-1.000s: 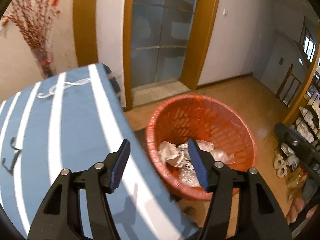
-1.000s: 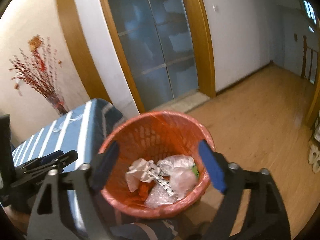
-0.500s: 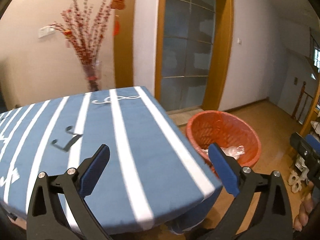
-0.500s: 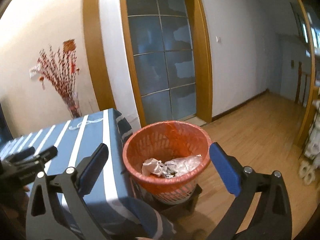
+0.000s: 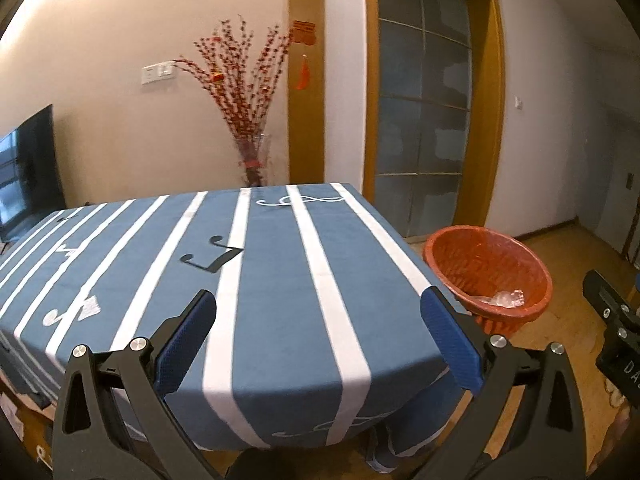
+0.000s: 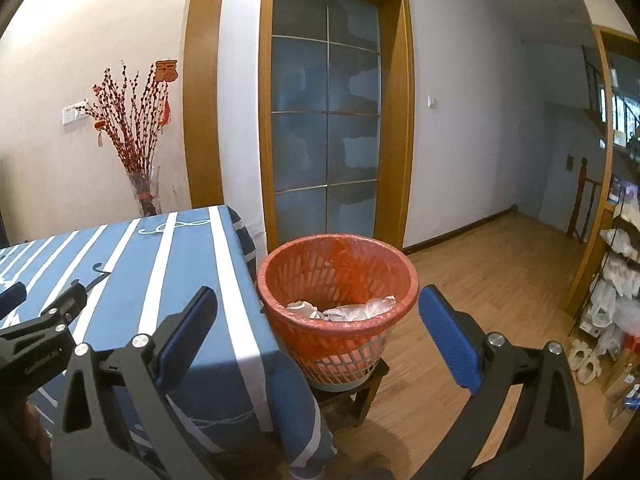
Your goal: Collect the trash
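Left wrist view first: my left tool is spread wide with nothing between its blue pads, hanging over the near edge of the bench, which wears a blue cloth with white stripes and music notes. Off to the right, past the bench corner, sits the orange basket, and from here I only catch a bit of clear plastic trash at the bottom. At the right edge a black slice of the other tool pokes in. Further back there's a vase of red branches against the wall, a dark TV screen on the left, and the glass door in its wooden frame.

The right wrist view gives me what that one can't. My right tool is also released, jaws wide and empty, and the basket sits pretty much straight ahead between the fingers. Here I can see it's on a small dark wooden stool, just beside the bench corner, with crumpled paper and plastic trash piled inside. The left tool shows up at the left edge over the cloth. Behind, the wooden floor runs off toward a stair rail, and a rack of white bags stands on the right, neither of which the left camera shows.
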